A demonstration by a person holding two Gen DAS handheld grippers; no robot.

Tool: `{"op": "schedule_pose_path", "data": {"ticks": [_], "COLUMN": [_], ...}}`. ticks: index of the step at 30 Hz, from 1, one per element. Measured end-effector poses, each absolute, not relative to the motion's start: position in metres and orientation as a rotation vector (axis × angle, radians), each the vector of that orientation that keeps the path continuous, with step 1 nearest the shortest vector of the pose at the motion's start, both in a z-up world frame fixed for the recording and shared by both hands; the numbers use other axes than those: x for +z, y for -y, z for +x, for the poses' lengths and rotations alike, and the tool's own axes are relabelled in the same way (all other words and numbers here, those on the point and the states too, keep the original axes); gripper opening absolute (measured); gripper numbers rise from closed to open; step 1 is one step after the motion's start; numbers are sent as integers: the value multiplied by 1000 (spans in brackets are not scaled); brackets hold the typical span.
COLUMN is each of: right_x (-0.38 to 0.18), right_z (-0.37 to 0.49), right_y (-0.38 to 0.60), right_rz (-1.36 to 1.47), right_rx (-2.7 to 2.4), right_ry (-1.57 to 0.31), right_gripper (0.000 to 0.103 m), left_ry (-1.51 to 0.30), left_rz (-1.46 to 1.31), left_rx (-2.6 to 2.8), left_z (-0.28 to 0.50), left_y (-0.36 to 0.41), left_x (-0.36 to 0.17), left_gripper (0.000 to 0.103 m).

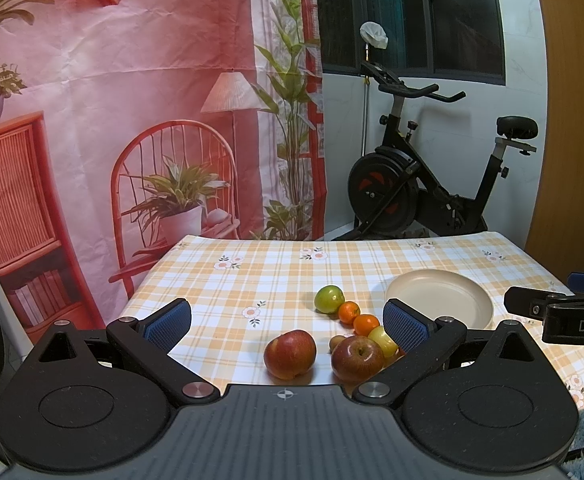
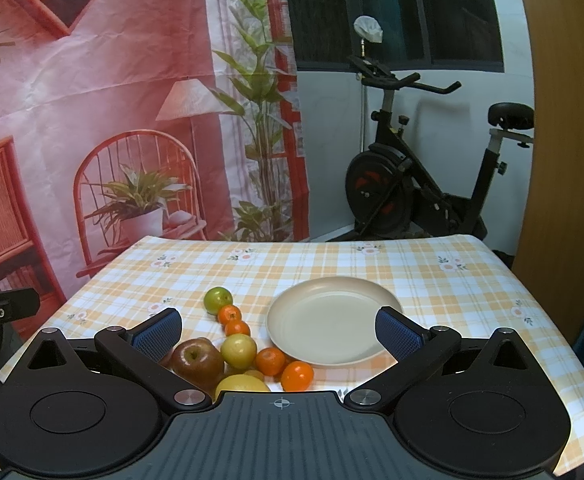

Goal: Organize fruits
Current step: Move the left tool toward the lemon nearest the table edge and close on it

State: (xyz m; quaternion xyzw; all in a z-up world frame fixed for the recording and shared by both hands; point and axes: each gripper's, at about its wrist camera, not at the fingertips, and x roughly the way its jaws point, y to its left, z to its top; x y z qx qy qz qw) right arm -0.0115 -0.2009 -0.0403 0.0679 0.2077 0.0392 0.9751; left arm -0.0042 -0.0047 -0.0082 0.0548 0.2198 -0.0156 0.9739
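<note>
Fruits lie on the checked tablecloth left of an empty beige plate (image 2: 332, 322), which also shows in the left wrist view (image 1: 440, 298). Two red apples (image 1: 290, 354) (image 1: 357, 358) lie nearest my left gripper (image 1: 288, 326), which is open, empty and held above them. A green fruit (image 1: 329, 299), two small oranges (image 1: 349, 312) and a yellow fruit (image 1: 383, 340) run in a line behind. My right gripper (image 2: 278, 332) is open and empty above the plate's near edge, with a red apple (image 2: 197, 362), a yellow-green fruit (image 2: 239, 351), several oranges (image 2: 297, 376) and a lemon (image 2: 241, 383) below it.
The table (image 2: 472, 280) has a far edge with a printed backdrop (image 1: 132, 120) behind it. An exercise bike (image 1: 412, 184) stands on the floor beyond the far right corner. A wooden panel (image 2: 564, 160) rises at the right. The right gripper's finger (image 1: 564, 312) juts in at the right of the left wrist view.
</note>
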Motion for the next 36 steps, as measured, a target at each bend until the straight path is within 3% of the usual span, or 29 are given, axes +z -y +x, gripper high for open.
{"op": "schedule_pose_path", "data": {"ticks": [19, 36], "right_x": [-82, -133], "right_z": [21, 49], "right_y": [217, 185], "right_rz": [138, 47], "right_rx": [120, 273], "right_ry": [-320, -483], "right_gripper": [103, 103], "left_ry": [-458, -587], "left_rz": [141, 107], "left_rx": [-34, -160], "left_z": [35, 66], "left_y": [-4, 4], "left_x": [-16, -74], "left_gripper": [102, 85]}}
